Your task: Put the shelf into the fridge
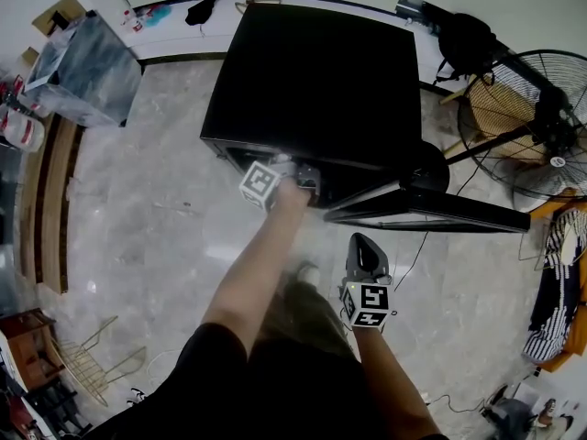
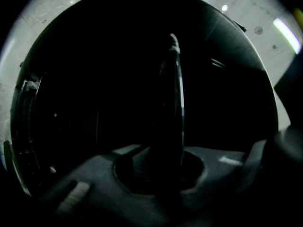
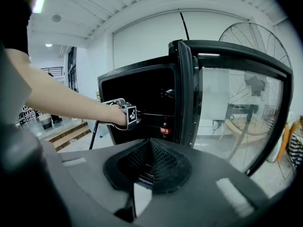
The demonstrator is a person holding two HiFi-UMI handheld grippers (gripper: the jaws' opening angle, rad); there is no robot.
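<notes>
The fridge (image 1: pixel 312 81) is black, the floor (image 1: pixel 147 218) pale grey marble, the marker cube (image 1: pixel 260 183) black-and-white squares.

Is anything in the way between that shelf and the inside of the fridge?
Nothing visible blocks it. The fridge door stands wide open to the right, and the left gripper, its fingers shut on the shelf, is at the opening. Inside is too dark to see much; a bottle stands lower inside.

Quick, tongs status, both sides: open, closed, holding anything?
Left tongs: closed on a thin panel seen edge-on, apparently the shelf.
Right tongs: closed, holding nothing.
</notes>
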